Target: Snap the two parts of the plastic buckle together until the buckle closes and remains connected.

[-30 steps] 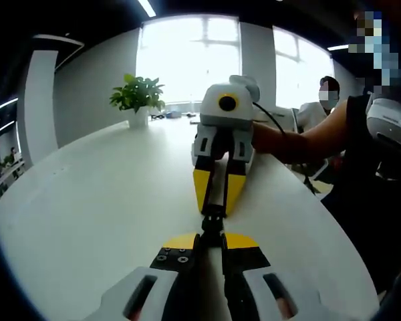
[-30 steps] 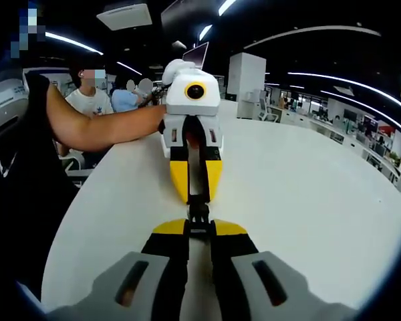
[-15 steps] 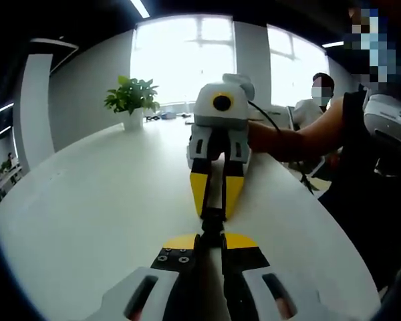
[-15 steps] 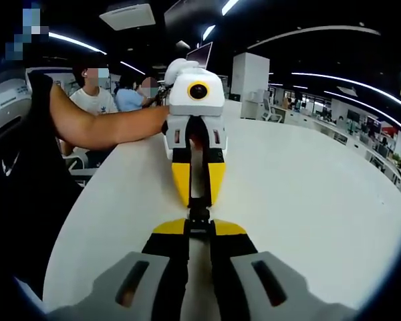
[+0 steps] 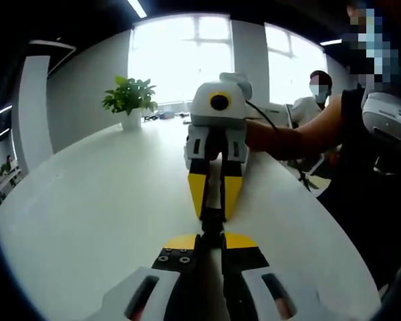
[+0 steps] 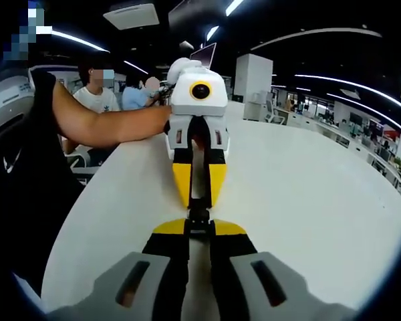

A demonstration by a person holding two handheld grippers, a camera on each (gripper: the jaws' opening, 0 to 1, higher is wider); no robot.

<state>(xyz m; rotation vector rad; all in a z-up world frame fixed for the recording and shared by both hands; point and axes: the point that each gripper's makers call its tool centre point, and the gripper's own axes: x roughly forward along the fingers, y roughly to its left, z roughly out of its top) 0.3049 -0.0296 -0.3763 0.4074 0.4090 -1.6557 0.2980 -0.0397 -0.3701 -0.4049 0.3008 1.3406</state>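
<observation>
A small black plastic buckle hangs just above the white table, pinched from both ends. My left gripper rises from the bottom of the left gripper view, yellow-tipped jaws shut on the near buckle part. My right gripper faces it tip to tip, shut on the far part. In the right gripper view the buckle sits between my right gripper and the left gripper. The two parts touch; I cannot tell whether they are latched.
A potted plant stands at the table's far end. A person's bare forearm holds the right gripper, with a dark torso at the right. Seated people are beyond the table edge. Bare tabletop spreads wide.
Both grippers stay tip to tip on the buckle. The views have drifted slightly, and the gap between the opposing jaws looks about the same.
</observation>
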